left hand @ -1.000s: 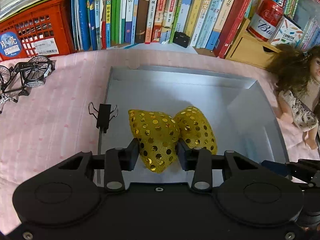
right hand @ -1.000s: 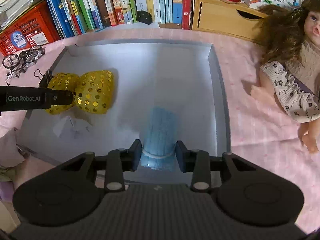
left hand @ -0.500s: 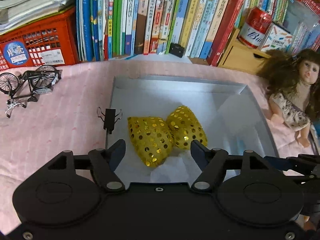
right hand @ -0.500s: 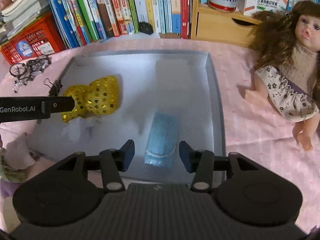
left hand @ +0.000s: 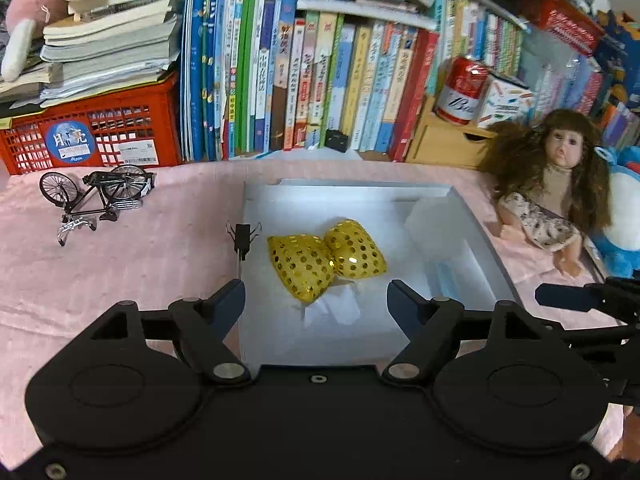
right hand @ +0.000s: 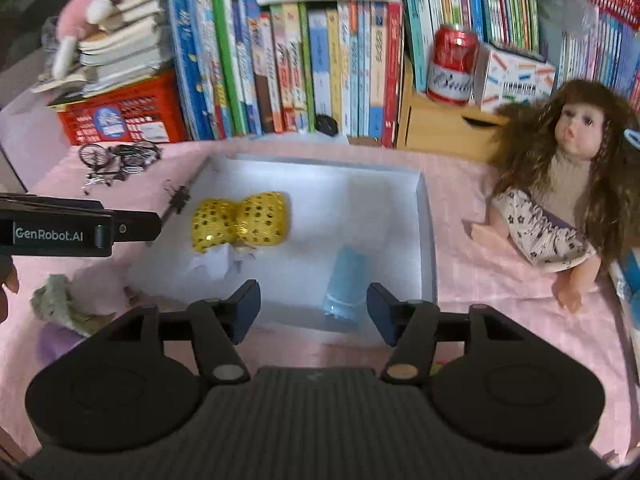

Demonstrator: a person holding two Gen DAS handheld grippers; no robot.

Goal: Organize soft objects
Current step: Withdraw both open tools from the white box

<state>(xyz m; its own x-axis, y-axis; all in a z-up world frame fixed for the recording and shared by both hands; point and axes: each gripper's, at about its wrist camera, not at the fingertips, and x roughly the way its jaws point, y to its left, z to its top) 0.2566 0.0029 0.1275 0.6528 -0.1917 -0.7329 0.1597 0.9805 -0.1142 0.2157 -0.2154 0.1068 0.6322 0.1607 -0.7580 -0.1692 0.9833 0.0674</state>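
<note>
1. Both grippers have let go and drawn up and back from the grey tray (left hand: 472, 220) since a second ago: the left gripper (left hand: 316, 300) then pinched the gold sequinned bow (left hand: 326, 258), the right gripper (right hand: 314, 306) pinched the rolled blue mask (right hand: 346, 284).
2. Jaws of both tools have just been opening; they now stand wide with nothing pressed between them, and each item lies free on the tray floor below.
3. In the tray, the bow rests toward the left side, close to the black binder clip (left hand: 243, 236) clamped on the left wall; crumpled white tissue (right hand: 220, 260) touches its near edge. The mask lies apart from them, toward the right wall, near the front rim.
4. Spacing looks deliberate: each hand dropped its piece on its own side, so the two tools do not cross and the soft things do not pile up.
5. Outside the tray, a greenish crumpled cloth (right hand: 60, 308) lies on the pink tablecloth (left hand: 140, 264) at near left, and the doll (right hand: 560, 200) sits to the right; either may be a next candidate, so the open jaws suit a fresh reach.
</note>
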